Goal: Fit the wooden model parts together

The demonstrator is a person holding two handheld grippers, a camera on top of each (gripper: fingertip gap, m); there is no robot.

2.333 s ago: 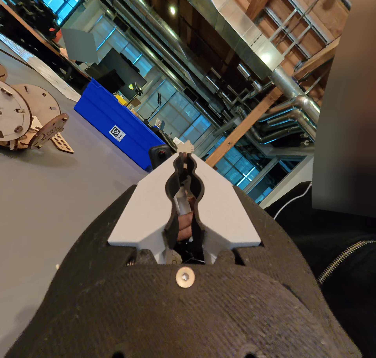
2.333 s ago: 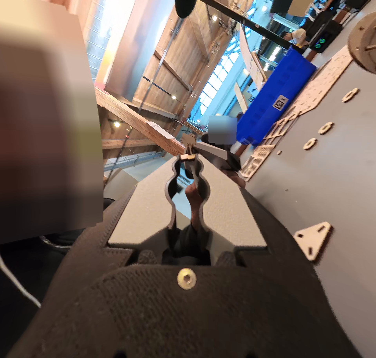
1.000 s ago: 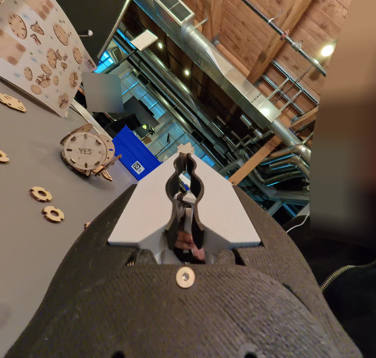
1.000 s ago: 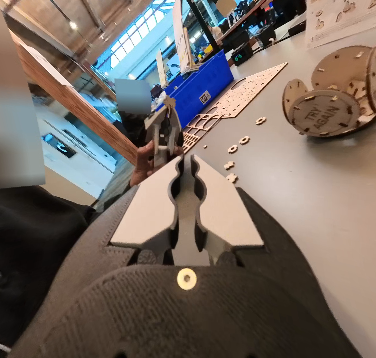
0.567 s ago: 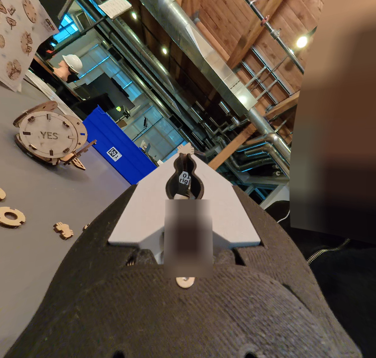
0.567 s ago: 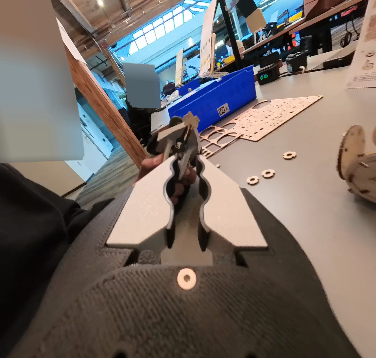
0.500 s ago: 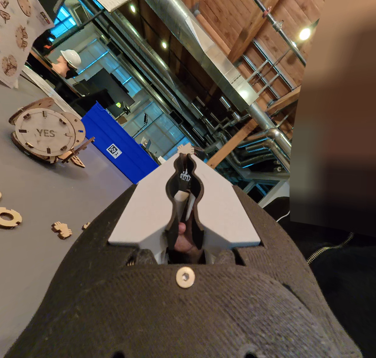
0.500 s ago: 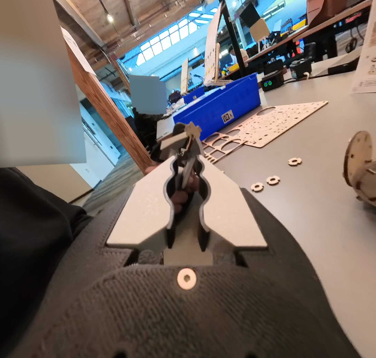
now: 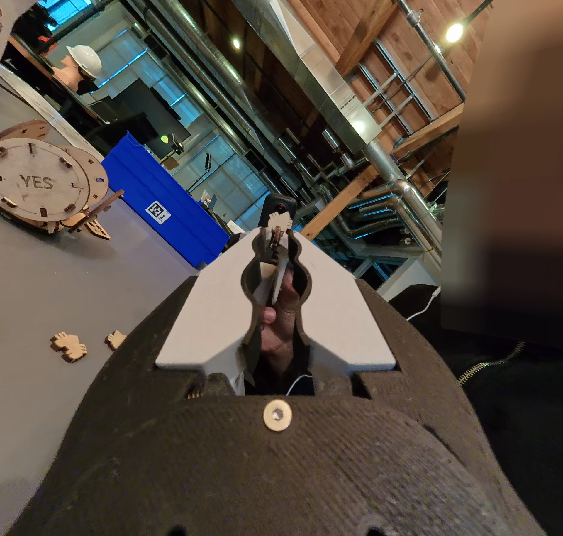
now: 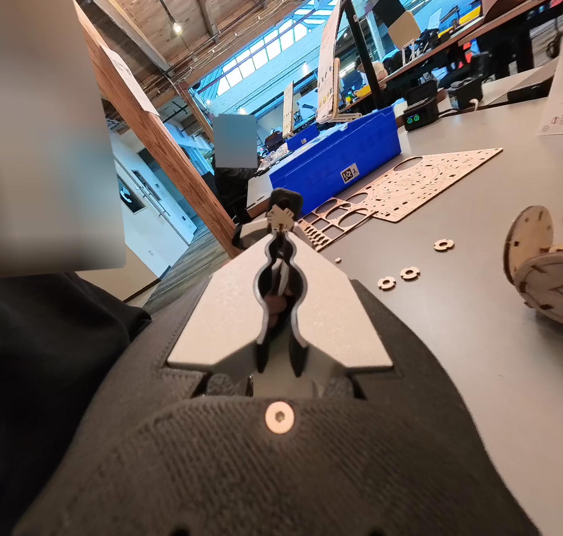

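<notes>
Two grippers [image 9: 275, 231] [image 10: 279, 237] meet at one pale, notched, seemingly wooden piece [image 10: 279, 216].

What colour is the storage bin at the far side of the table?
Bright blue, with a small black-and-white square tag on its side. The bin shows best in the right wrist view.

I see a small pale wooden cog piece [image 10: 280, 216], toothed edge, held up in the air btwn both grippers, well above the grey table [image 10: 441, 323]. Right gripper [image 10: 279, 237] pinches its lower edge; left gripper [image 9: 275, 231] has tips apart around the wood, contact unclear.
</notes>
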